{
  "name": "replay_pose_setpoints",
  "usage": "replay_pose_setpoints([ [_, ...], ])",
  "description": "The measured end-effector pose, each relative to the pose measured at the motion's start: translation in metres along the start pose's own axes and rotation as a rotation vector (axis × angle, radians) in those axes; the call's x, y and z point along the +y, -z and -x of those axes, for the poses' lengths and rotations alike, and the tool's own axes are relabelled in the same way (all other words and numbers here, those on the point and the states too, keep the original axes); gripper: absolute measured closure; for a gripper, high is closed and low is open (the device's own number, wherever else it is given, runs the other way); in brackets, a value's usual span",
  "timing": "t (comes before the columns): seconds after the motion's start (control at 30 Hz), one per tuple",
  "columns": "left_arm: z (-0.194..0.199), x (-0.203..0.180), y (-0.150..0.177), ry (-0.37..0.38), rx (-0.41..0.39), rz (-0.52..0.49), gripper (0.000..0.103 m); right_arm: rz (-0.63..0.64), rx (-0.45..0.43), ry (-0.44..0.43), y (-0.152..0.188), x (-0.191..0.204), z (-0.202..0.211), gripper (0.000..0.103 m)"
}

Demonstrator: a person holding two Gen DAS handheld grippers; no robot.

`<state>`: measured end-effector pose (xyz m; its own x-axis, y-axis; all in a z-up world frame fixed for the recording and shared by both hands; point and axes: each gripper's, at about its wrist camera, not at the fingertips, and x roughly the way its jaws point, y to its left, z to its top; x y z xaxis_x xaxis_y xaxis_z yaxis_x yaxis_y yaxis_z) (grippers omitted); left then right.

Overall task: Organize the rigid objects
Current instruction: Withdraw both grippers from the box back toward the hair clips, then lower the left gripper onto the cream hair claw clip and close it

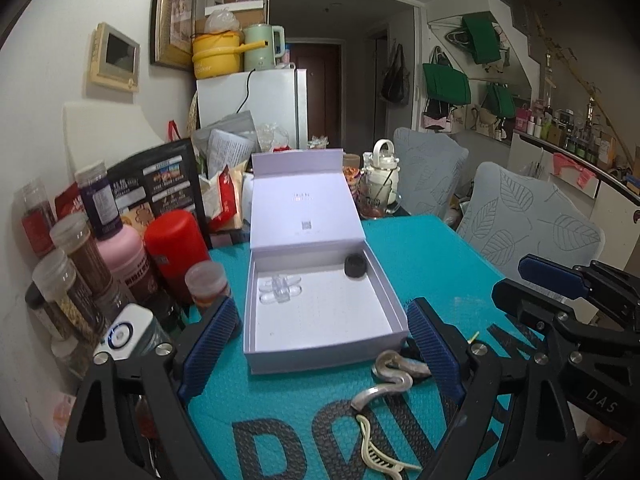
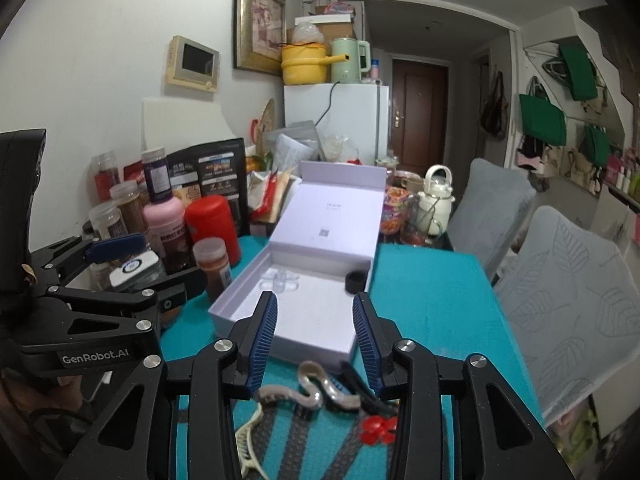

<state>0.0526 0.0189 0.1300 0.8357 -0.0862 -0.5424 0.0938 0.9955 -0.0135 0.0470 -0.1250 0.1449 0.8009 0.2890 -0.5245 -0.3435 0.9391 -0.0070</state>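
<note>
An open white box (image 1: 320,320) (image 2: 280,320) sits on the teal mat (image 1: 420,264). Inside lie a clear flower-shaped clip (image 1: 279,290) (image 2: 281,280) and a black round object (image 1: 355,266) (image 2: 355,281). In front of the box lie a wavy silver hair clip (image 1: 390,378) (image 2: 308,390), a cream claw clip (image 1: 374,450) (image 2: 246,440), a black clip (image 2: 360,390) and a red flower clip (image 2: 378,428). My left gripper (image 1: 324,344) is open and empty, straddling the box's front. My right gripper (image 2: 316,340) is open and empty just above the clips. Each gripper shows at the other view's edge.
Jars, a pink bottle (image 1: 126,256) and a red canister (image 1: 176,246) crowd the table's left side. Snack bags and a white kettle (image 1: 382,178) stand behind the box. Two leaf-pattern chairs (image 1: 532,224) stand to the right. A fridge (image 1: 256,104) is beyond.
</note>
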Motion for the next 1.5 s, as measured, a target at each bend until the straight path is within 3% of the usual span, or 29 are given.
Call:
replay_pose_setpoints([
  [0.17, 0.003, 0.0, 0.021, -0.009, 0.028, 0.009, 0.014, -0.006, 0.018, 0.0, 0.02, 0.003, -0.001, 0.044],
  [0.33, 0.008, -0.003, 0.036, -0.009, 0.035, -0.002, 0.014, -0.016, 0.024, 0.003, 0.037, 0.004, 0.002, 0.035],
  [0.67, -0.002, -0.005, 0.066, 0.068, 0.112, 0.017, 0.014, -0.038, 0.058, 0.0, 0.065, 0.0, 0.003, 0.034],
  [0.97, -0.02, -0.007, 0.09, 0.131, 0.174, 0.033, 0.014, -0.062, 0.068, 0.073, 0.096, -0.012, 0.0, 0.034],
  [1.17, -0.03, -0.013, 0.105, 0.116, 0.186, 0.002, 0.014, -0.101, 0.093, 0.084, 0.117, -0.025, -0.004, 0.034],
  [1.5, -0.061, -0.037, 0.132, 0.16, 0.298, -0.024, 0.014, -0.149, 0.155, 0.09, 0.146, -0.046, -0.018, 0.034],
])
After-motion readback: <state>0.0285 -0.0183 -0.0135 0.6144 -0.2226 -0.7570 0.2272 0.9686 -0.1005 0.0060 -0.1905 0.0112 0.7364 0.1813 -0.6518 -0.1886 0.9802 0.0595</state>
